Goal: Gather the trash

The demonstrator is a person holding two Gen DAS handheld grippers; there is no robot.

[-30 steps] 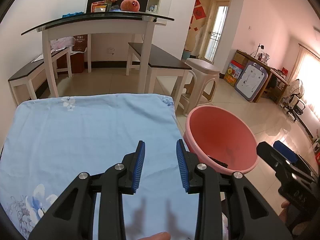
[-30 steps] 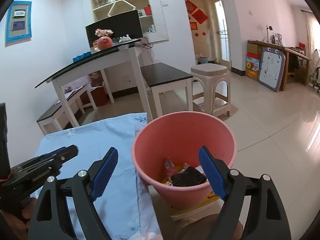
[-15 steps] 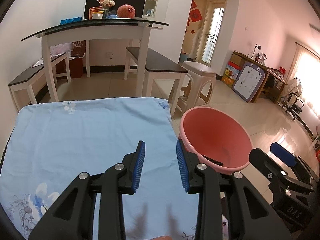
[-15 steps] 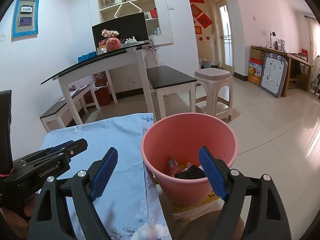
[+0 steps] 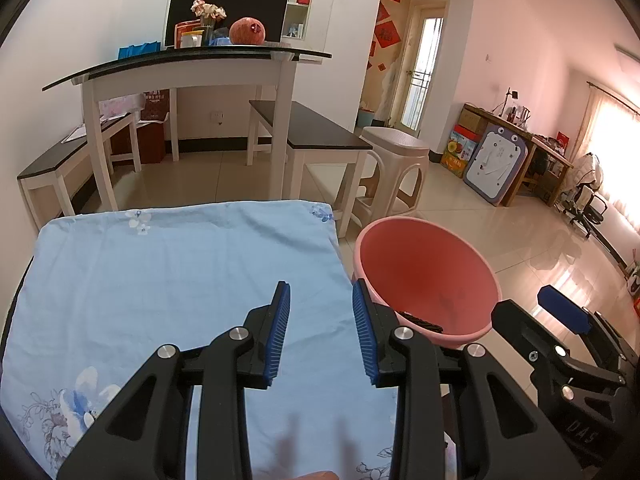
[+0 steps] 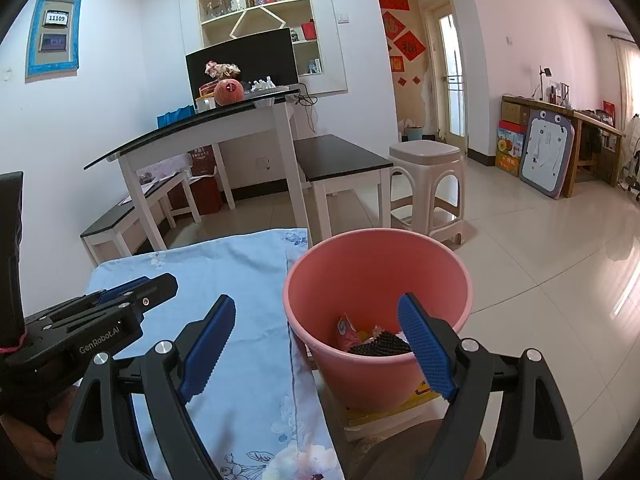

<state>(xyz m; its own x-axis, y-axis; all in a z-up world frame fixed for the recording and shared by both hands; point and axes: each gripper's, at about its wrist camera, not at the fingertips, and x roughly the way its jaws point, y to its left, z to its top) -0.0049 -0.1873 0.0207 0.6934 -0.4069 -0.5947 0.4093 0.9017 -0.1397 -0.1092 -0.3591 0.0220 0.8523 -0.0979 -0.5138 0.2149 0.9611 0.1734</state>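
Most trash (image 6: 376, 340) in the pink bucket (image 6: 376, 280) stays hard for us to identify — it lies between our right gripper's (image 6: 320, 348) wide-apart fingers; our left gripper (image 5: 320, 336), beside the bucket, gapes empty.

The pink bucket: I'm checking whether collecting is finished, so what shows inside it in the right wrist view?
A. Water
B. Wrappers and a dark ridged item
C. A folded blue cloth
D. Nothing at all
B: colourful wrappers and a dark ridged item lie in the pink bucket.
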